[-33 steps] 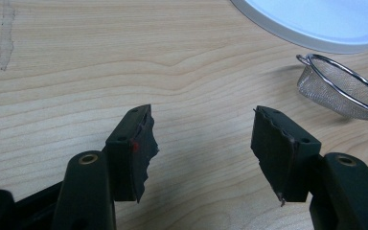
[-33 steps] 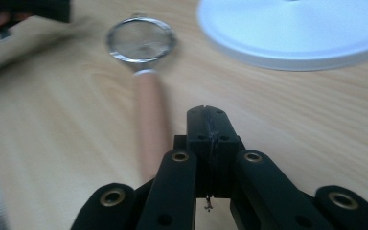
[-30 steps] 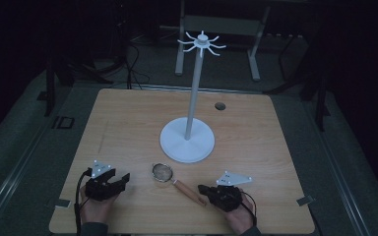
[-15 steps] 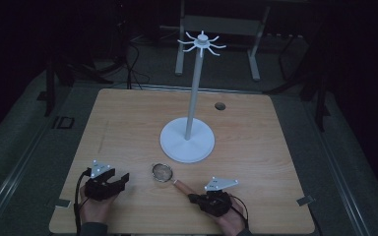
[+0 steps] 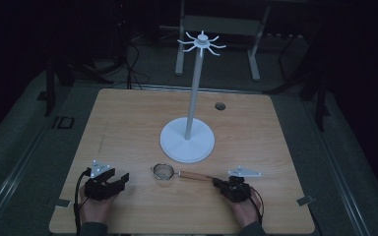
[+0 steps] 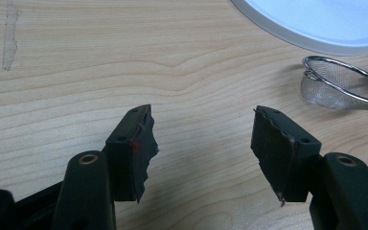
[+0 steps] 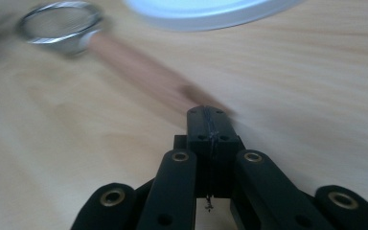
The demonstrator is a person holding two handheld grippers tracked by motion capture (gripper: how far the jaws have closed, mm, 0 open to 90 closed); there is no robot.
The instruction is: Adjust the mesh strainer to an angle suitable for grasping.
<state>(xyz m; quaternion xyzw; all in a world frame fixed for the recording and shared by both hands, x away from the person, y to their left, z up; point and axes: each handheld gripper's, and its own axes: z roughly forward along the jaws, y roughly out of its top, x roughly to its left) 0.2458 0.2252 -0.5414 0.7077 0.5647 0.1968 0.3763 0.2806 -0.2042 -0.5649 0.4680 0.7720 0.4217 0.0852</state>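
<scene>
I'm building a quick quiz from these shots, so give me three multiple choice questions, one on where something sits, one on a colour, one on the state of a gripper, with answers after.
1. Where does the strainer lie?
A. on the table just in front of the stand's round base
B. hung on the hooks at the top of the stand
C. at the far edge beside the dark hole

2. What colour is the stand?
A. black
B. white
C. red

3. How does the left gripper stand?
A. jaws pressed together
C. jaws clamped on the strainer's rim
B. jaws wide apart with nothing between them

Answers:
1 A, the high view shows its mesh bowl on the table near the base's front rim.
2 B, pole, base and hooks all look white.
3 B, the left gripper view shows bare wood between the two jaws.
</scene>
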